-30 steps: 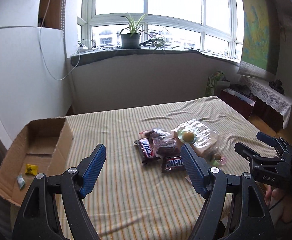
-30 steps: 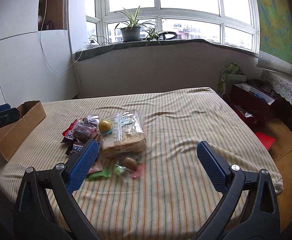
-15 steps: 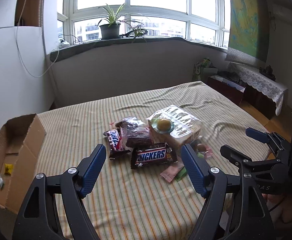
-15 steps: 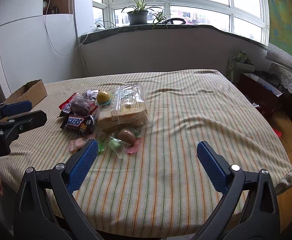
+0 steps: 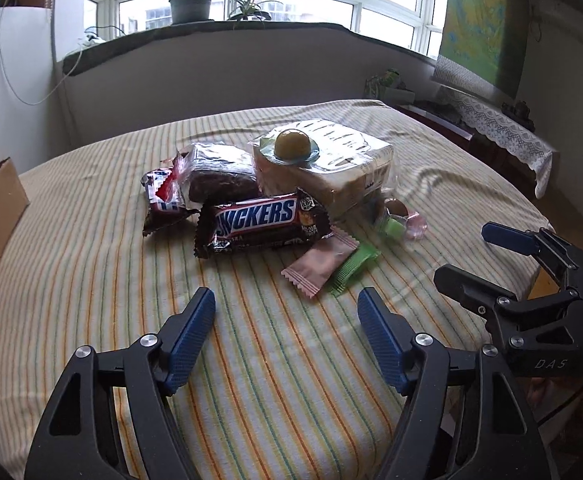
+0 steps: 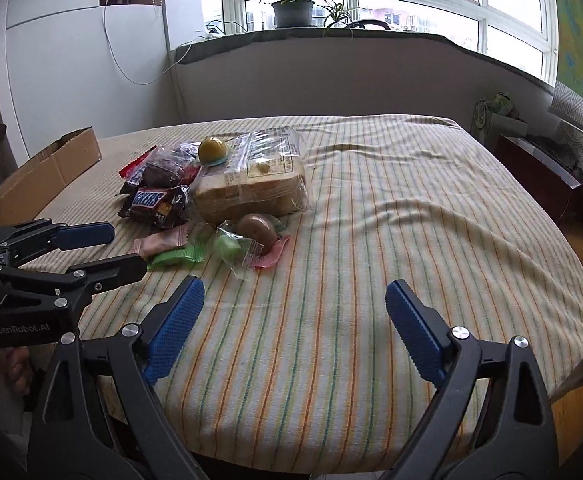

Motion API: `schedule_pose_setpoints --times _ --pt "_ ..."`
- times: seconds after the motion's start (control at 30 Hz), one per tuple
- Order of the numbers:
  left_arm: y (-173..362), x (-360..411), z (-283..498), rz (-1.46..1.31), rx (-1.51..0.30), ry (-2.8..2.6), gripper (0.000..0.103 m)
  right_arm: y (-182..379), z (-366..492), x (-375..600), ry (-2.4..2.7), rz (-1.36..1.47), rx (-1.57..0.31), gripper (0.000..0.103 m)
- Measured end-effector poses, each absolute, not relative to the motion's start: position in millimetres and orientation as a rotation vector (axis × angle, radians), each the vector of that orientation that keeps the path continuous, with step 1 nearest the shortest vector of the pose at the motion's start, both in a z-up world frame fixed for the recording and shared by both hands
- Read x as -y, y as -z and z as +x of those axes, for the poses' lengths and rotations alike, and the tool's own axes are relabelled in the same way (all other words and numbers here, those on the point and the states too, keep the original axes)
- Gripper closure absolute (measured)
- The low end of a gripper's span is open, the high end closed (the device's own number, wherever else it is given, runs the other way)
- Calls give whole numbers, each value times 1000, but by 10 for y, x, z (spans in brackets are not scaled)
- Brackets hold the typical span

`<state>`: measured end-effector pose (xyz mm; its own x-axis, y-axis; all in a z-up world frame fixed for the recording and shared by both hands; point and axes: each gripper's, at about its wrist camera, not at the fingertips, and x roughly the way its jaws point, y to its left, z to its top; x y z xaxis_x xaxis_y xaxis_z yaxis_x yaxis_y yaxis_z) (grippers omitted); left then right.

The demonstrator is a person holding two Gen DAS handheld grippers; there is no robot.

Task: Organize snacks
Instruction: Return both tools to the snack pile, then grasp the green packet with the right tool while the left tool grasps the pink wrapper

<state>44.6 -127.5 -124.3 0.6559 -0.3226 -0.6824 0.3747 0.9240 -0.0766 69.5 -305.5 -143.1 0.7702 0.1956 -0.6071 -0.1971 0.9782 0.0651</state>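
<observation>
Snacks lie heaped on the striped tablecloth [image 5: 251, 360]: a Snickers bar [image 5: 259, 216] in front, a dark cake in clear wrap [image 5: 219, 178] behind it, and a bagged bread loaf [image 5: 331, 164] with a yellow jelly cup [image 5: 291, 142] on top. A pink sachet [image 5: 321, 262] and a green sachet [image 5: 353, 268] lie nearest my left gripper [image 5: 286, 300]. Its jaws are closing with nothing between them, just short of the sachets. My right gripper [image 6: 295, 288] hovers over bare cloth to the right of the pile; its jaws are closing slightly and are also empty.
An open cardboard box [image 6: 47, 172] stands at the table's left edge. The table's right half [image 6: 411, 220] carries only rumpled cloth. In the right wrist view the left gripper [image 6: 127, 249] reaches in from the left. A dark cabinet [image 6: 531, 176] stands beyond the right edge.
Both grippers have sunk toward the table and tilted downward. The left one has come closer to the snack pile, and its jaws have narrowed. The box has slid toward the left edge of its view.
</observation>
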Motion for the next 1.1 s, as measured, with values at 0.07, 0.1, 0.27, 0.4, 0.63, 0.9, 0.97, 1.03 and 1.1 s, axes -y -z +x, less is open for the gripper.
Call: schedule_pose_setpoints --times 0.07,0.1,0.27,0.4,0.63,0.9,0.97,1.03,1.1 --pt "1220 1287 502 84 -757 416 43 1389 748 3015 -246 -17 -655 15" --pt "1212 1297 522 91 -755 428 49 1373 778 2982 -265 -28 -655 18" --pt "1229 1338 572 129 -754 487 57 1370 909 2821 -327 -77 -657 26" --pt "1246 1367 596 142 -752 525 60 1444 1034 2761 -348 -92 -687 44" --pt "1248 1381 595 145 -755 571 80 1494 1060 2742 -354 -100 -706 77" --pt "1233 1298 563 109 -760 586 82 1487 915 2854 -332 -71 -703 90" --pt "1231 1267 554 83 -765 590 83 1476 884 2888 -331 -51 -698 90" --pt "1227 1249 543 61 -769 591 83 1446 851 2923 -326 -34 -685 90" --pt "1216 1209 508 45 -769 590 83 1408 816 2955 -317 -24 -668 90"
